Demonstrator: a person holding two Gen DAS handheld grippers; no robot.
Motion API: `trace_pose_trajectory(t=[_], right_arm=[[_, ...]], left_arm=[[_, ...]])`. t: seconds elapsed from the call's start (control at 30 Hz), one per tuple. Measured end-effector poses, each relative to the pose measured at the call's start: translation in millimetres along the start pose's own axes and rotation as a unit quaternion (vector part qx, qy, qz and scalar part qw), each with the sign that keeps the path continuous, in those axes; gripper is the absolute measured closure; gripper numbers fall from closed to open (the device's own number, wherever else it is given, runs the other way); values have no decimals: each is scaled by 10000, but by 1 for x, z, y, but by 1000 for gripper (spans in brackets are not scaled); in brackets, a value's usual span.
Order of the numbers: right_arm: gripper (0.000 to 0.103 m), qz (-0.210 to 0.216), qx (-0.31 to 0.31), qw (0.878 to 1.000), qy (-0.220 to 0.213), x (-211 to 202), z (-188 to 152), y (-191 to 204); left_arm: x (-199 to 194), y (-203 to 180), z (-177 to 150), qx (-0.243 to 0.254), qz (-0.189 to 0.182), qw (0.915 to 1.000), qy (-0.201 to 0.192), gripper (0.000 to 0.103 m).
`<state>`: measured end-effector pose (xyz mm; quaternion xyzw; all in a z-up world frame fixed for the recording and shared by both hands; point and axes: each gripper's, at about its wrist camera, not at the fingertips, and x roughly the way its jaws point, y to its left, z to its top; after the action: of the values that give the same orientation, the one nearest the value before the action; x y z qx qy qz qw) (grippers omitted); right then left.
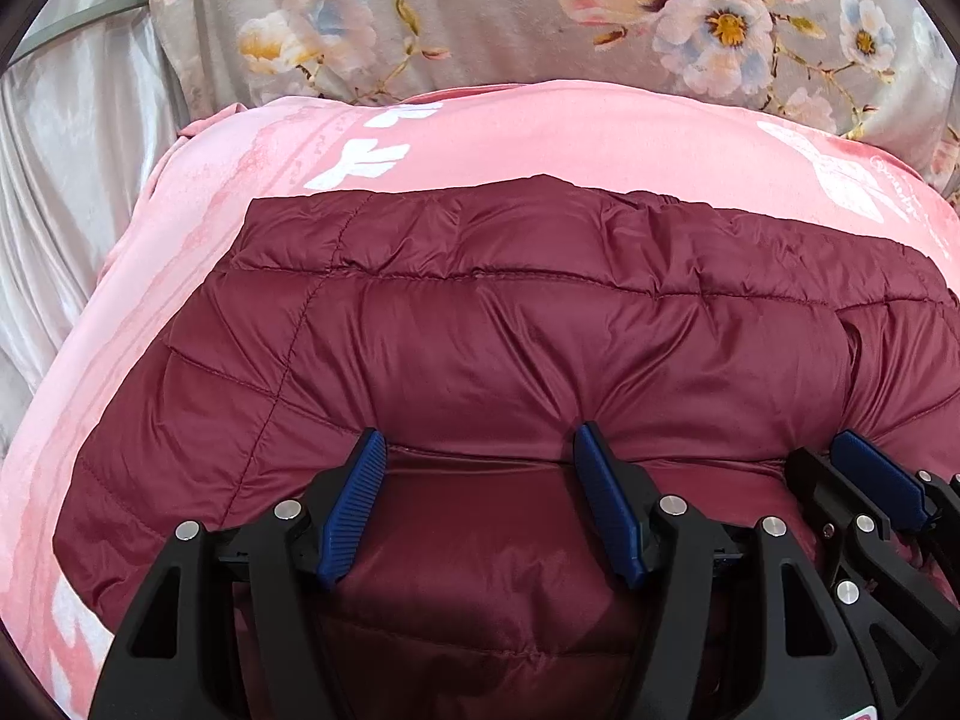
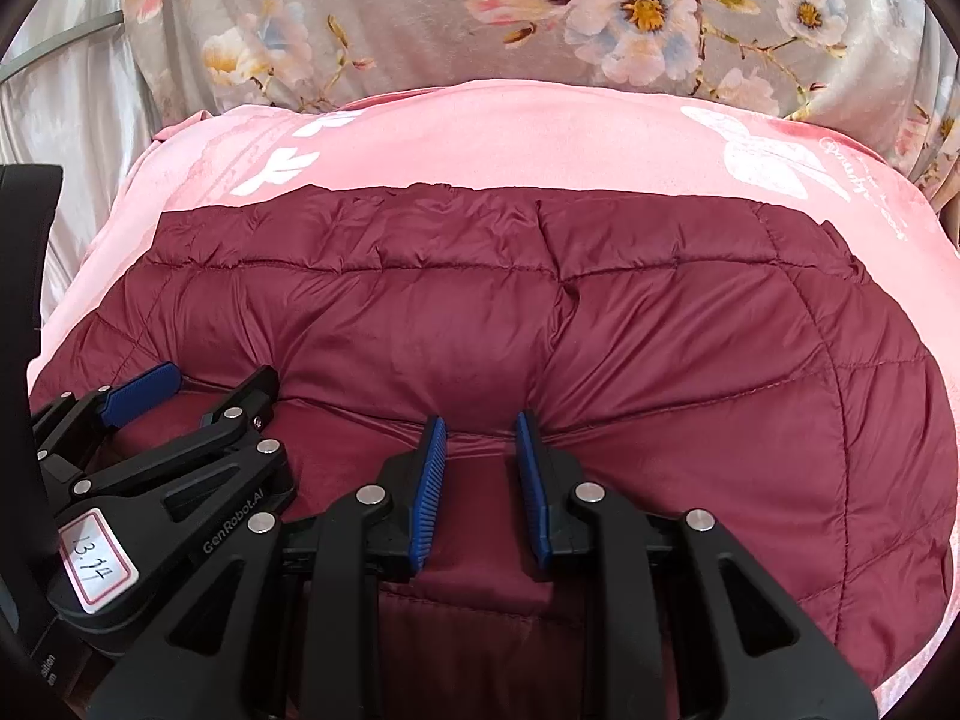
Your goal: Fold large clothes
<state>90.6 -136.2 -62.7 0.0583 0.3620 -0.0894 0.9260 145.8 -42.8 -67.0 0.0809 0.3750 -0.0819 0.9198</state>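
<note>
1. Left wrist view: the left gripper (image 1: 480, 450) stands with its blue pads wide apart, tips pressed down against the maroon quilted jacket (image 1: 480, 324); nothing is clamped between them.
2. Right wrist view: the right gripper (image 2: 480, 426) has its pads closer together but still parted, tips resting on the jacket (image 2: 600, 330) at a puckered fold line. Whether any fabric is pinched cannot be told.
3. Jacket location: it lies folded on a pink blanket (image 1: 540, 132) with white printed motifs. The far jacket edge runs roughly straight, with bare pink blanket beyond it.
4. Open room: pink blanket shows past the jacket's far edge and left edge in the left wrist view, and past the far and right edges in the right wrist view (image 2: 540, 132).
5. Beyond the blanket lies a grey floral fabric (image 1: 480, 12); pale satin cloth (image 1: 72, 192) drapes at the left.
6. View differences: the left wrist view shows the right gripper at its right border (image 1: 870, 462); the right wrist view shows the left gripper (image 2: 198, 381) at lower left, just beside the right one, bearing a white label (image 2: 99, 558) marked "13.14".
</note>
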Motion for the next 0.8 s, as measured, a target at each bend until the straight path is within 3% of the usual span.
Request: trace_pose_trajectory(t=[0.23, 0.37, 0.57, 0.7, 0.8], right_arm=[[79, -8, -14, 10000, -3, 0, 0, 0], [79, -154, -43, 9999, 30, -13, 2, 8], [76, 462, 12, 9989, 66, -43, -5, 34], [76, 308, -184, 9993, 95, -37, -17, 47], [76, 138, -380, 9991, 88, -31, -24, 53]], left_arm=[[-1, 0, 0, -5, -10, 10000, -6, 39], [-18, 14, -4, -45, -268, 9996, 31, 38], [-47, 93, -23, -1117, -788, 9906, 106, 34], [-43, 150, -40, -1958, -916, 9761, 212, 35], [-43, 170, -49, -2099, -1015, 9720, 301, 35]])
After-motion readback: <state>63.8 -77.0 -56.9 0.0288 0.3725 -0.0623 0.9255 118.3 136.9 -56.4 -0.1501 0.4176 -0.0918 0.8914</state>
